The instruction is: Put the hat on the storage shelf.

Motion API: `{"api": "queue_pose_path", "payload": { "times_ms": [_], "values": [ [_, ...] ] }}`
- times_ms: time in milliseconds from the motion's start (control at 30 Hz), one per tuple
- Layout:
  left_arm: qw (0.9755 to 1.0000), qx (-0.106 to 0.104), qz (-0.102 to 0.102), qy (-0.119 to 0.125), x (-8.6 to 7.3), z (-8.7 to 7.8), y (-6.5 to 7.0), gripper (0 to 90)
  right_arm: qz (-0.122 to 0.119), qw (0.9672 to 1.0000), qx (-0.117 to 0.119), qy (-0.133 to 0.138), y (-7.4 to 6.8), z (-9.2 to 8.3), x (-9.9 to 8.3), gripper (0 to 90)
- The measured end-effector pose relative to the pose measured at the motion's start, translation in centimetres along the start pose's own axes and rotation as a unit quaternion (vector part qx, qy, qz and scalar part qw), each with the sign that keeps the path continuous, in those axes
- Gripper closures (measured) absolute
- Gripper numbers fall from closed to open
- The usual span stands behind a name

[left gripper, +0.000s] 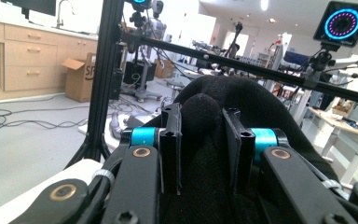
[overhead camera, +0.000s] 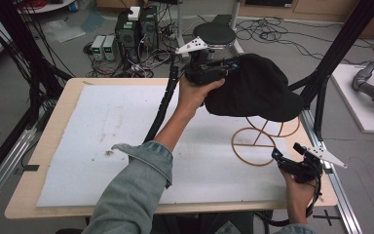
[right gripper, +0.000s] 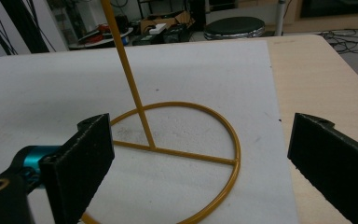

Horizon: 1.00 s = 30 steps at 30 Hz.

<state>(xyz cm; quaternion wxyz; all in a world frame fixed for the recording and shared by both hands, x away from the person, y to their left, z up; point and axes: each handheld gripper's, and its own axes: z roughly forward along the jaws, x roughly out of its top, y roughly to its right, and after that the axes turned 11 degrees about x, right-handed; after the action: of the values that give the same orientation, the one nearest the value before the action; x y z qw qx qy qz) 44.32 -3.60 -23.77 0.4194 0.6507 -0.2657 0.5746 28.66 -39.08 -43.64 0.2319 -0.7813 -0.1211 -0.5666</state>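
A black cap (overhead camera: 255,90) hangs above the table at the back right, over a yellow wire stand (overhead camera: 253,145). My left gripper (overhead camera: 224,66) is shut on the cap's edge; in the left gripper view the black fabric (left gripper: 204,116) bulges between the two closed jaws. The stand's round base (right gripper: 182,158) and upright rod (right gripper: 126,70) lie on the white mat. My right gripper (overhead camera: 282,158) is low at the table's right front, just beside the base ring, open with nothing between its fingers (right gripper: 81,158).
A white foam mat (overhead camera: 102,141) covers the wooden table (overhead camera: 53,122). Black frame posts (overhead camera: 331,63) rise at the right, and a metal rail (overhead camera: 341,200) runs along the right edge. A round stool (overhead camera: 214,34), boxes and cables sit on the floor behind.
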Motion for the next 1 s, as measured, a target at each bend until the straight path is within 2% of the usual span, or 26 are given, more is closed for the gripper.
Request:
{"api": "queue_pose_path", "payload": {
  "times_ms": [500,800,1000],
  "values": [
    [0.9994,-0.009,0.014,-0.030,-1.9,2.7,1.5,71.0,0.000,1.0000,0.000,0.001,0.1,-0.1,0.0,6.5],
    [0.9980,-0.015,0.033,-0.052,-3.2,4.3,2.9,70.7,0.001,1.0000,0.001,0.000,0.2,-0.2,-0.1,6.6],
    [0.9971,-0.018,0.039,-0.062,-3.9,4.9,3.3,70.3,0.005,1.0000,0.001,0.003,0.2,-0.3,-0.1,6.5]
  ]
}}
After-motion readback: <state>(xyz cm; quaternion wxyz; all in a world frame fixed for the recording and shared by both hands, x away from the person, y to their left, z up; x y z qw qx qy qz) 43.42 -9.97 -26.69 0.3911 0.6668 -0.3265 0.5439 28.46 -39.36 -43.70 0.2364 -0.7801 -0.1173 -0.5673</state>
